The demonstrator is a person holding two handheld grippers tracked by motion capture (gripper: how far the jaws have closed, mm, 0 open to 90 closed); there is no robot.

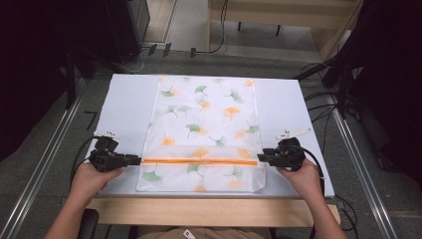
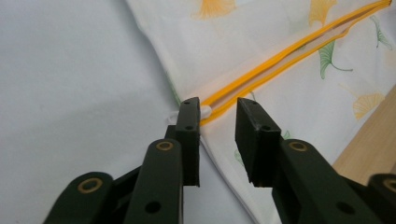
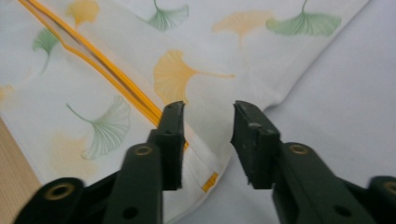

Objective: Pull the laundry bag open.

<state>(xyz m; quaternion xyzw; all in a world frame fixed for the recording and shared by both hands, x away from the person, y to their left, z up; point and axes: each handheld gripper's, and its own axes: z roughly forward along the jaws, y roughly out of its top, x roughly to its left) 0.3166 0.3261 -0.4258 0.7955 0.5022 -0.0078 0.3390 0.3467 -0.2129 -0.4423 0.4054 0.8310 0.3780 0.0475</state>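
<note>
A white cloth bag (image 1: 204, 119) printed with green and orange ginkgo leaves lies flat on the white table top (image 1: 124, 104). An orange zip strip (image 1: 199, 161) runs across it near the front. My left gripper (image 1: 137, 160) sits at the strip's left end. In the left gripper view its jaws (image 2: 217, 105) stand apart over the bag's edge, where the strip (image 2: 289, 51) ends, and press on nothing. My right gripper (image 1: 261, 158) sits at the strip's right end. Its jaws (image 3: 208, 109) are also apart, above the bag's side edge beside the strip (image 3: 107, 70).
The table's wooden front edge (image 1: 209, 209) runs just below the bag. Bare white surface lies left and right of the bag. Metal rails (image 1: 45, 159) flank the table on the floor, with cables (image 1: 323, 107) at the right and dark equipment behind.
</note>
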